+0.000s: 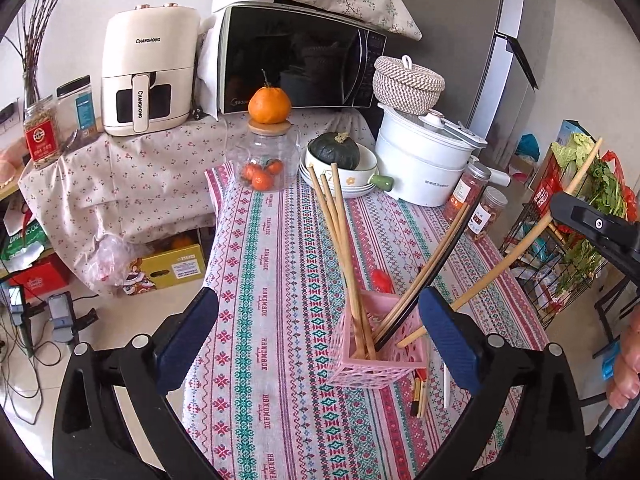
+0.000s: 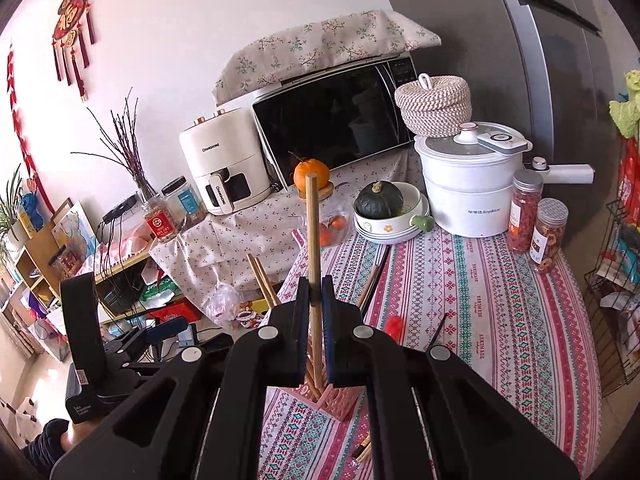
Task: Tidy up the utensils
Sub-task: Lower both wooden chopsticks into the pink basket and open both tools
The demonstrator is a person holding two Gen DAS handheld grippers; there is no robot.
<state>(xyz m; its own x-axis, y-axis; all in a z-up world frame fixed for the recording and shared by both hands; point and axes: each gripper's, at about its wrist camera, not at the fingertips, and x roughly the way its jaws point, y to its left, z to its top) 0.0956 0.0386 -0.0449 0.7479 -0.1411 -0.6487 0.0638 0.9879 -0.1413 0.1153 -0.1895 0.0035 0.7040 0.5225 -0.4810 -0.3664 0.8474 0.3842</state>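
A pink lattice basket [image 1: 376, 360] stands on the patterned tablecloth and holds several wooden chopsticks [image 1: 344, 240] that lean out of it. My left gripper [image 1: 318, 340] is open wide. The basket sits between its blue pads [image 1: 448, 340], close to the right one, and neither pad presses on it. My right gripper [image 2: 316, 296] is shut on one light wooden chopstick [image 2: 314, 232], whose lower end reaches down into the basket [image 2: 336, 400]. In the left wrist view this chopstick [image 1: 516, 256] slants in from the right gripper [image 1: 560, 212]. A few loose chopsticks [image 1: 418, 396] lie beside the basket.
A small red object [image 1: 382, 280] lies behind the basket. Farther back stand a glass jar of oranges [image 1: 264, 164], stacked bowls with a green squash [image 1: 340, 160], a white pot [image 1: 424, 160] and two snack jars [image 2: 536, 220]. A wire rack [image 1: 560, 240] stands off the table's right edge.
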